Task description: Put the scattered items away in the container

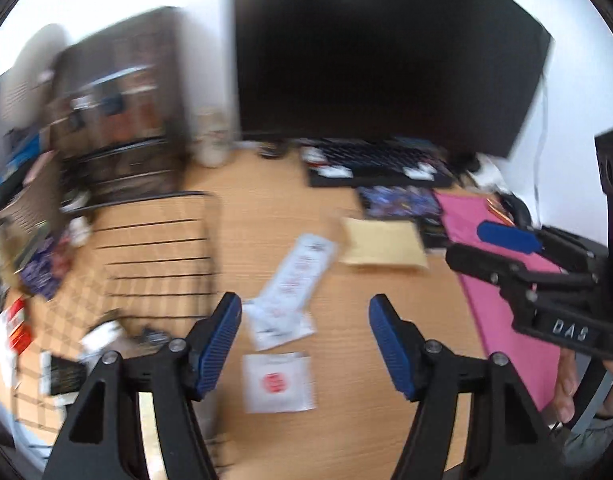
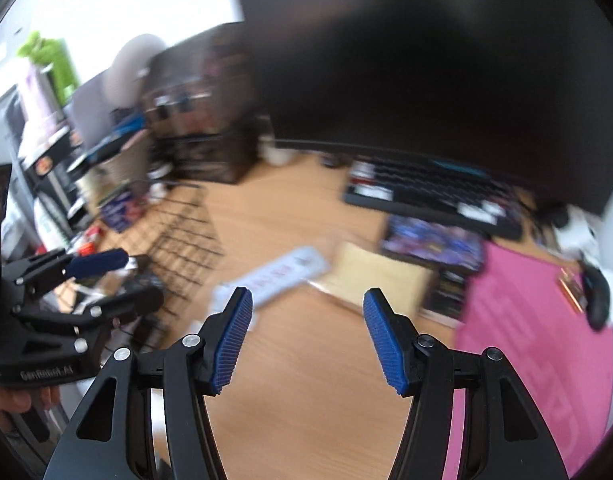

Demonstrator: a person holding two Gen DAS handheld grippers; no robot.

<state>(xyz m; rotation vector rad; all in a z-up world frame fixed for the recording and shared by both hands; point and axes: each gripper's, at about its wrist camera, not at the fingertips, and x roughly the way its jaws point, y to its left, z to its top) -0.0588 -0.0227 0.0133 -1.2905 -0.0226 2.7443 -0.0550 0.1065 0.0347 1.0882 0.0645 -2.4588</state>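
Observation:
My left gripper (image 1: pixel 304 304) hangs open over the wooden desk with nothing between its blue pads. Below it lie a square white sachet (image 1: pixel 278 384) with a red mark, another white packet (image 1: pixel 280 320) and a long white packet (image 1: pixel 302 272) with red print. A tan padded envelope (image 1: pixel 382 246) lies beyond them. The black wire basket (image 1: pixel 154 248) sits at the left and holds a few small packets. My right gripper (image 2: pixel 306 294) is open and empty above bare desk. The long white packet (image 2: pixel 282 276) and tan envelope (image 2: pixel 378 276) lie ahead of it, with the wire basket (image 2: pixel 186 232) to its left.
A dark monitor (image 1: pixel 386 60) and a black keyboard (image 1: pixel 378 160) stand at the back. A pink mat (image 1: pixel 502 264) covers the right side, with a colourful box (image 1: pixel 398 200) beside it and a mouse (image 2: pixel 596 292) on it. Dark drawers and clutter crowd the left. Both views are motion-blurred.

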